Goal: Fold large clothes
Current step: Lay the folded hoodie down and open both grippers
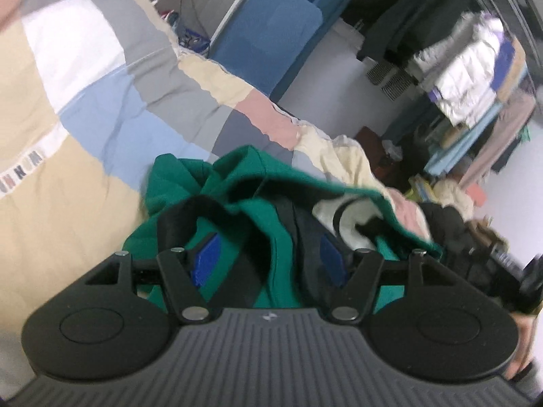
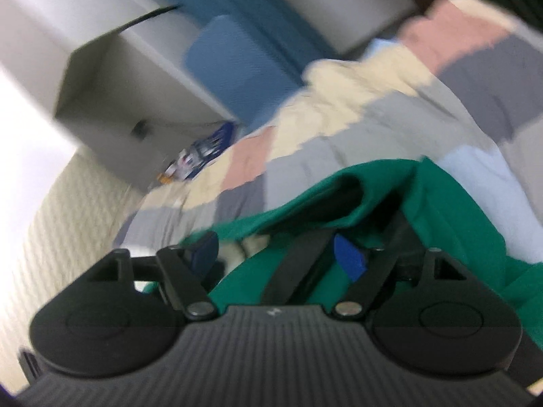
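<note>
Folding looks unfinished: my green garment point(image 1: 261, 183) lies bunched on the patchwork quilt point(image 1: 101, 108), with no flat, squared shape visible. My left gripper point(image 1: 264, 254) stands open, green cloth loose between its fingers, nothing pinched. My right gripper point(image 2: 278, 254) is likewise open over the same rumpled, heavy-looking fabric.

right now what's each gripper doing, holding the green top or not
left gripper: open, green garment between its fingers, not pinched
right gripper: open, same garment between its fingers, not pinched
</note>
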